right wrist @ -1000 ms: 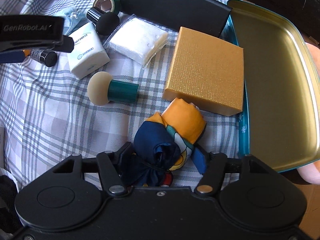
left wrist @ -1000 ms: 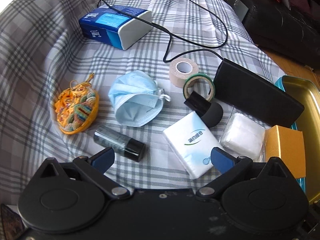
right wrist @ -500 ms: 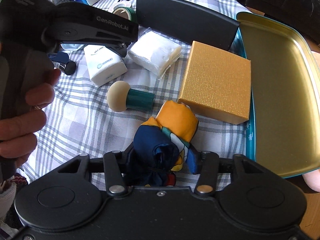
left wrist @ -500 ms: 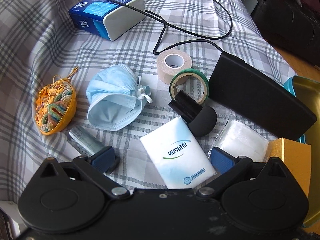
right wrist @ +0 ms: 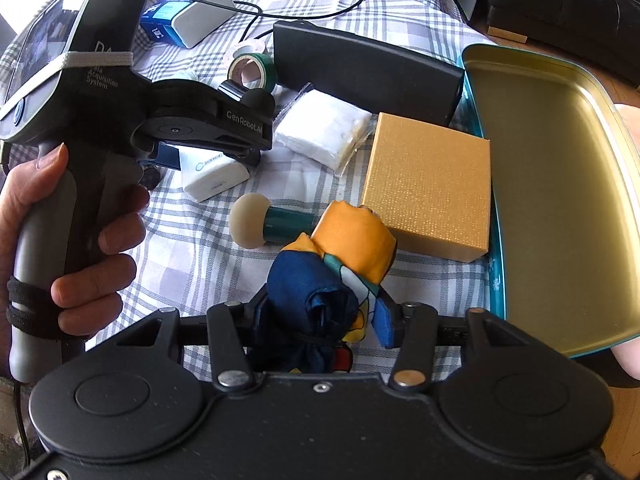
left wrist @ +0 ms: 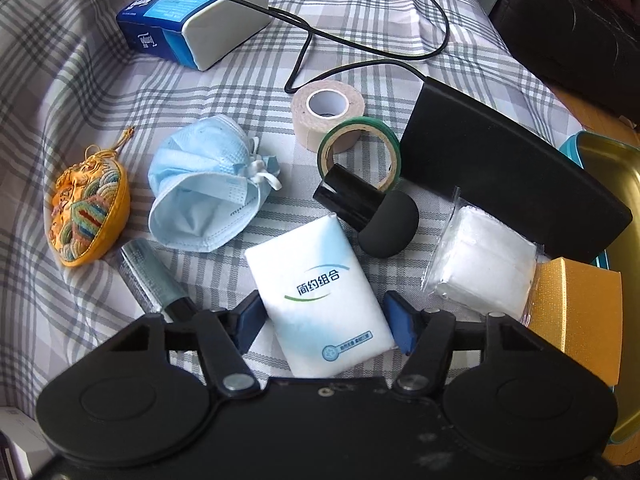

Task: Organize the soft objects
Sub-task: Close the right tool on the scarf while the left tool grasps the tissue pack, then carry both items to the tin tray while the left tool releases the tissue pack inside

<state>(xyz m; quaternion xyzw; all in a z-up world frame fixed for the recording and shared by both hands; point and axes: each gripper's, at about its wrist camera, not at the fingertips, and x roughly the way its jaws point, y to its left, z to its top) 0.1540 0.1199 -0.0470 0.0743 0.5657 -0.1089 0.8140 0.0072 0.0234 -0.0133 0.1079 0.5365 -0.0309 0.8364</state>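
On a bed spread with a grey-and-white plaid sheet, a shallow gold-lined metal tin with a teal rim lies open at the right edge, with a square gold textured gift box just beside it and a long black rectangular case behind. The right claw is clamped on a bunched navy-and-orange silky cloth, its blue pads pressed into the crumpled fabric low down, near the knotted end. The cloth looks light, limp and somewhat slick, so a grip on the thick bundled middle seems safer than one on a loose fold.

The left claw stands apart, its blue pads either side of a white soft pack of pocket tissues printed in blue and green that lies flat on the sheet; whether either pad touches the wrapper cannot be told. The pack should be light and squashy under a smooth film, best taken across its narrow width at mid-length. A crumpled pale blue face mask rests nearby, and a bagged white cotton pad lies to the pack's right.
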